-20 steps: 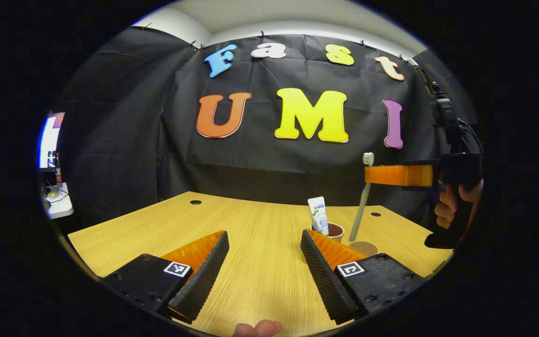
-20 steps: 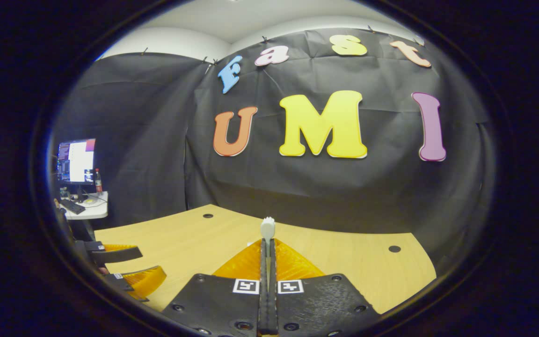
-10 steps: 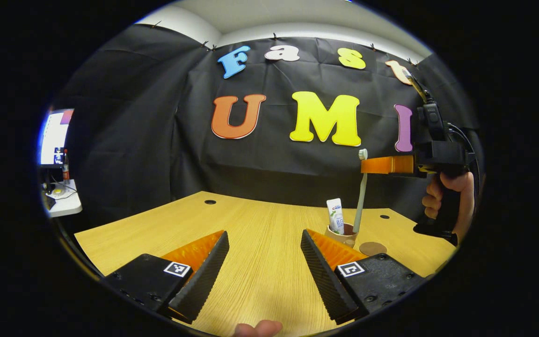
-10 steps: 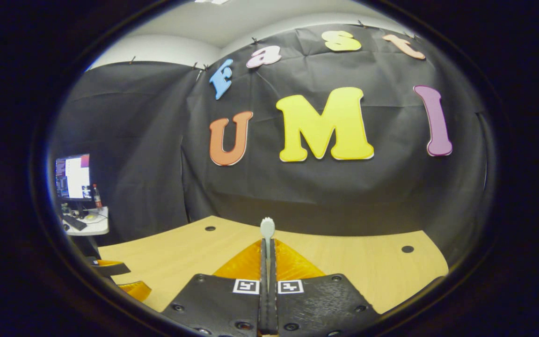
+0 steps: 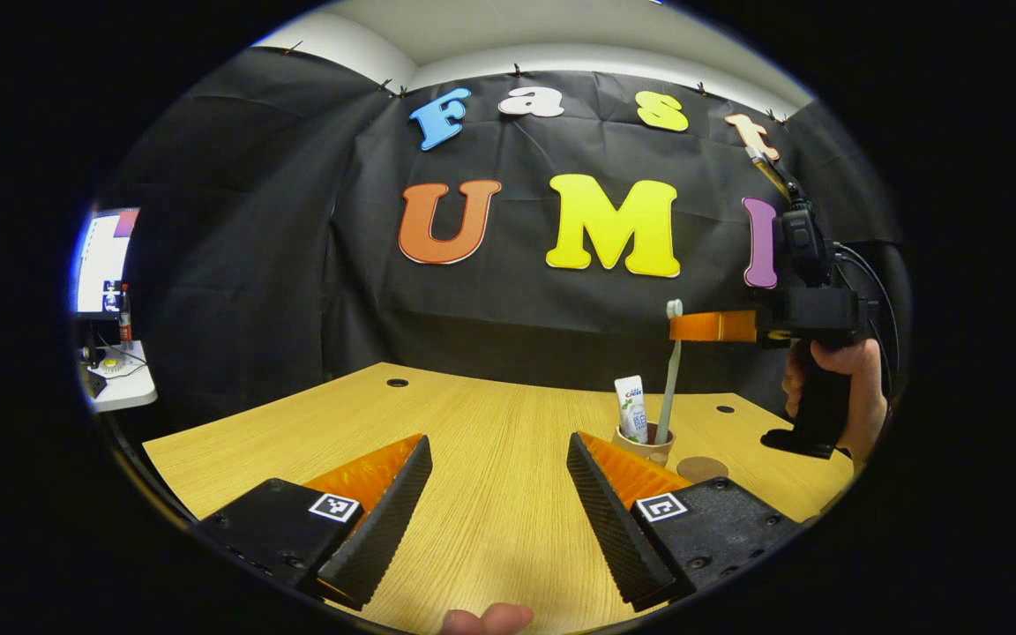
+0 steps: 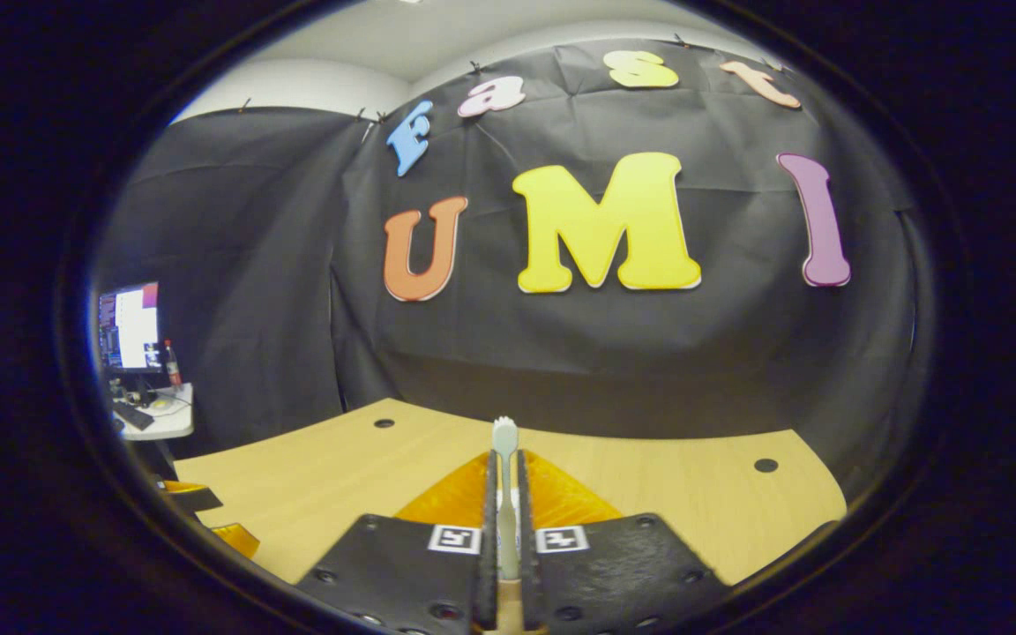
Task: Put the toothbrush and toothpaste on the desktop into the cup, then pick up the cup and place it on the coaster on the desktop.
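Above the tan cup [image 5: 645,444], right gripper [image 6: 506,494] pinches the pale plastic toothbrush [image 5: 669,375] upright, handle end inside beside the white toothpaste tube [image 5: 631,407]; left gripper [image 5: 497,494] spread, clear.

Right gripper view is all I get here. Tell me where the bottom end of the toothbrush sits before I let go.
Observer: In the left gripper view the toothbrush stands with its lower end inside the cup.
Operator: Report what else is in that cup.
Observer: The toothpaste stands upright in it, just left of the toothbrush in that view.
Operator: Now give me the coaster.
Observer: The coaster lies bare on the desk, just right of the cup in that view; the cup is not on it yet.
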Demonstrator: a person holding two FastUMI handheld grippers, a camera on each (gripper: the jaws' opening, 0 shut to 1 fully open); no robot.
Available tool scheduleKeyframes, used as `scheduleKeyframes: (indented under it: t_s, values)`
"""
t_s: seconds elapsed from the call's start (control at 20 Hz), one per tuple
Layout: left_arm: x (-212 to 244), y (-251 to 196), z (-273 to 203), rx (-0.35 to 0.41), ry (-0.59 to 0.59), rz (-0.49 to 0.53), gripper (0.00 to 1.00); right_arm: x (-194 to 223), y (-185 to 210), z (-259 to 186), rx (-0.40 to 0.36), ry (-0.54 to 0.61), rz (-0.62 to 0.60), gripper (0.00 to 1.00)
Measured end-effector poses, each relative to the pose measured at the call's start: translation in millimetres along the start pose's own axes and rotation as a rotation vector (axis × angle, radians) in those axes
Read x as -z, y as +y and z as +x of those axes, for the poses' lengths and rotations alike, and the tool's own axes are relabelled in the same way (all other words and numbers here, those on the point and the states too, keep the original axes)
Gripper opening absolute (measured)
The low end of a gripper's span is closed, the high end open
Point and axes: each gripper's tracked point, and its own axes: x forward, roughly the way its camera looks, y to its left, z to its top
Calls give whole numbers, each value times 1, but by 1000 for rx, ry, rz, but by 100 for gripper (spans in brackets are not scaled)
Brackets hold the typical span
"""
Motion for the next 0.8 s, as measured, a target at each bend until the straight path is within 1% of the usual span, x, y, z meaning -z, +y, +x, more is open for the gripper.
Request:
scheduleKeyframes:
  t_s: [0.1,0.15,0.2,0.25,0.3,0.35,0.4,0.45,0.5,0.55,0.6,0.8]
  values:
    - [-1,0,0,3,1,0,98,6,-3,-6,0,11,27,40]
    - [-1,0,0,0,1,3,98,7,-4,-8,-5,12,32,41]
    - [-1,-1,0,-3,3,4,98,5,-7,-10,0,11,28,53]
    - [-2,-3,0,1,5,1,98,4,-11,-12,7,8,24,58]
    - [-4,-3,-1,5,4,-1,98,1,-13,-16,10,-2,23,65]
    - [-6,-5,-2,8,5,-2,98,-3,-14,-20,7,-14,23,69]
    - [-7,-9,-3,12,5,-1,98,-6,-16,-24,6,-24,21,77]
    - [-7,-14,-3,16,5,0,98,-10,-19,-30,11,-38,19,81]
    - [-9,-18,-3,20,5,3,98,-14,-24,-35,22,-53,14,88]
    - [-11,-20,-4,20,5,9,98,-16,-29,-40,34,-67,9,90]
    - [-13,-21,-6,17,7,16,98,-20,-34,-46,48,-77,6,94]
    - [-34,-39,-7,40,-14,48,98,-29,-55,-78,110,-126,-48,93]
